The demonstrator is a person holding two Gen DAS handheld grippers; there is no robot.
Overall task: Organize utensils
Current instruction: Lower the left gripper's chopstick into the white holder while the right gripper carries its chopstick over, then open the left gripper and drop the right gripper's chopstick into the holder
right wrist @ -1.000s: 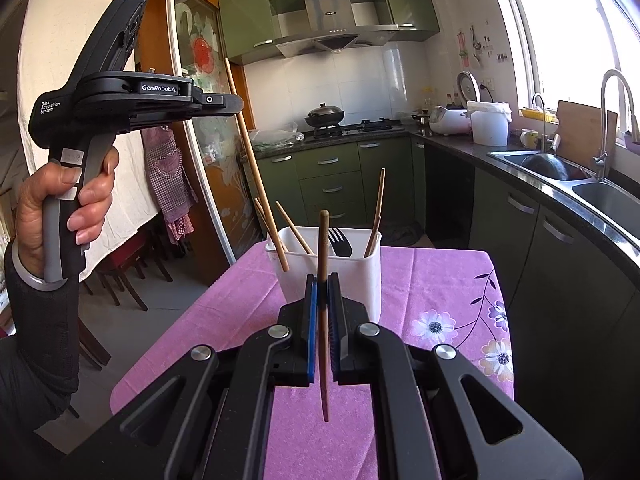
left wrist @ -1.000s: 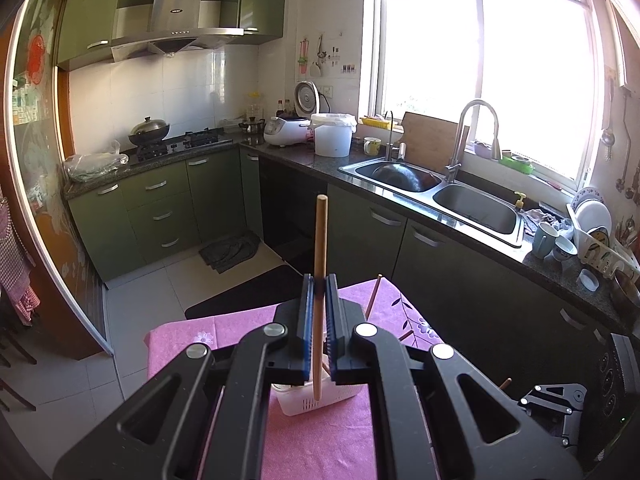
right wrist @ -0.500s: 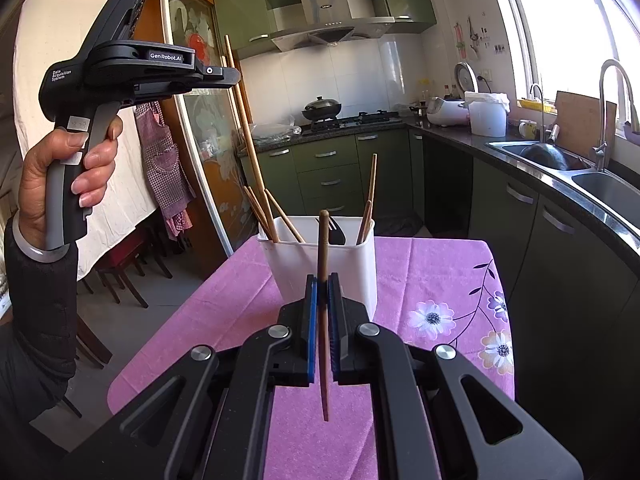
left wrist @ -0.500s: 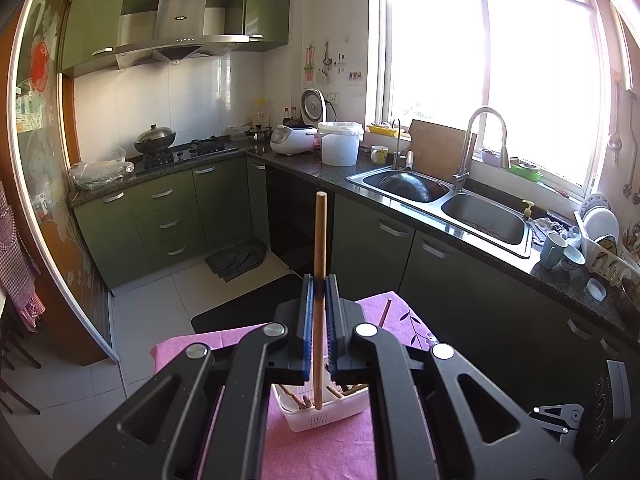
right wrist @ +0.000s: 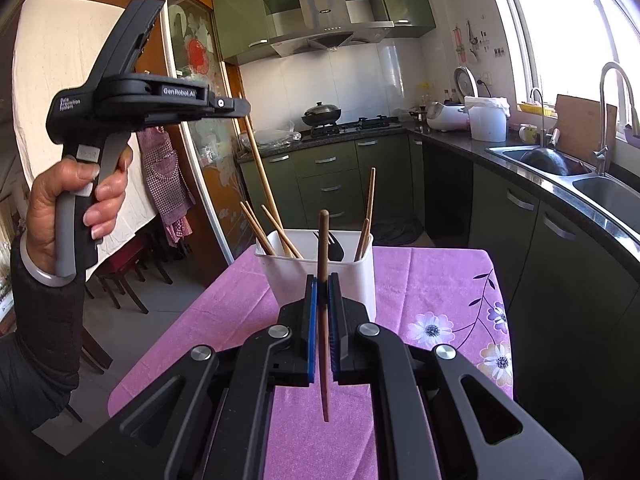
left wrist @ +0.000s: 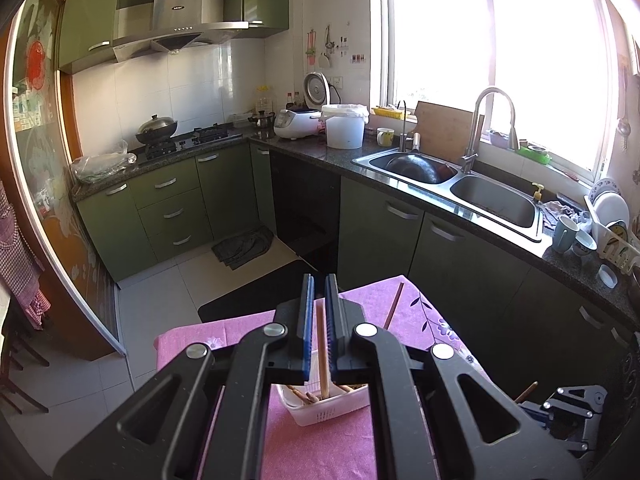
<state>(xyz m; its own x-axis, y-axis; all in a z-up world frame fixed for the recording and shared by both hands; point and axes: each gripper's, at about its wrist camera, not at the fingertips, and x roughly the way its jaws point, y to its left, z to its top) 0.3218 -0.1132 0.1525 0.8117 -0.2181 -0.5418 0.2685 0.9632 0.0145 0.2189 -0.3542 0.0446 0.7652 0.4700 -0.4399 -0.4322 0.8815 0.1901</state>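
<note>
The white tub (right wrist: 316, 270) stands on the pink tablecloth (right wrist: 424, 280), and everything here is told from it. Many wooden chopsticks (right wrist: 272, 228) and a black fork (right wrist: 334, 246) lean inside the tub. The left gripper (left wrist: 319, 322) hangs right above the tub, with its jaws a little apart. A light chopstick (left wrist: 322, 354) stands between them with its low end in the tub; a thin gap shows on each side of it. The right gripper (right wrist: 322, 312) sits just in front of the tub. Its jaws are pressed on a dark brown chopstick (right wrist: 323, 280), which stands upright, its top higher than the tub's rim.
</note>
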